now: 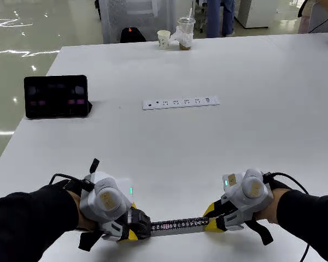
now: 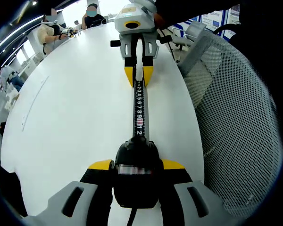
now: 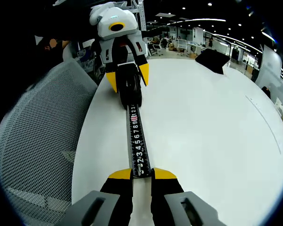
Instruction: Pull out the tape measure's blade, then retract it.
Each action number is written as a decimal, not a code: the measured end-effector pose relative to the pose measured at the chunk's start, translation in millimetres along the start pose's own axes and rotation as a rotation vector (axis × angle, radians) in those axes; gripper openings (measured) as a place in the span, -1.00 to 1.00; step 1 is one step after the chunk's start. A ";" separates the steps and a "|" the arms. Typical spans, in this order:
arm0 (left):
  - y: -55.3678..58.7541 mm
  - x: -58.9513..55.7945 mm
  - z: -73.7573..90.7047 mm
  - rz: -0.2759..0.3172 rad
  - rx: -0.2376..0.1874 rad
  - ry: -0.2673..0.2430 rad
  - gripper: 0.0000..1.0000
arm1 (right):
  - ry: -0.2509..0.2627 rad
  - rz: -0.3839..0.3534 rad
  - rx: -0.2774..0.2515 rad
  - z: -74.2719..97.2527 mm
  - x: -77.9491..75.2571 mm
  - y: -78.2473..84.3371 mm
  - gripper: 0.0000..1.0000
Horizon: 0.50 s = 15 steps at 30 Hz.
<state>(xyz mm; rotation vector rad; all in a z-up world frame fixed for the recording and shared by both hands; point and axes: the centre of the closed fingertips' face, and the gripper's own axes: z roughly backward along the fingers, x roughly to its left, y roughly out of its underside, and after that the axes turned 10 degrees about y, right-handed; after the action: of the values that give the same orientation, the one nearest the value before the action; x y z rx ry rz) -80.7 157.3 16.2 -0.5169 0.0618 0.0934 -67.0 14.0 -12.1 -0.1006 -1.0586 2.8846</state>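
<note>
A black tape measure case rests on the white table near its front edge, and my left gripper is shut on it. The numbered blade runs out to the right, roughly a dozen centimetres showing. My right gripper is shut on the blade's end, its yellow-tipped jaws pinching the tip. The two grippers face each other along the blade, each showing in the other's gripper view.
A white power strip lies mid-table. A dark tablet stands at the left edge. Paper and plastic cups sit at the far edge. A grey mesh chair stands just off the table's near side.
</note>
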 end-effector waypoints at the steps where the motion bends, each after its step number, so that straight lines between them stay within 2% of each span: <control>1: 0.0 0.0 0.0 0.000 0.000 0.000 -0.36 | 0.000 0.003 0.001 0.3 0.1 0.2 -0.79; 15: 0.4 -0.2 0.7 0.007 -0.003 -0.003 -0.36 | 0.008 0.006 0.006 8.5 -2.6 8.8 -0.79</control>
<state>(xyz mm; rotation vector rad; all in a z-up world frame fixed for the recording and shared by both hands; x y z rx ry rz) -80.9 157.9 16.6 -0.5199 0.0609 0.1012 -65.6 1.6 -11.3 -0.1149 -1.0501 2.8897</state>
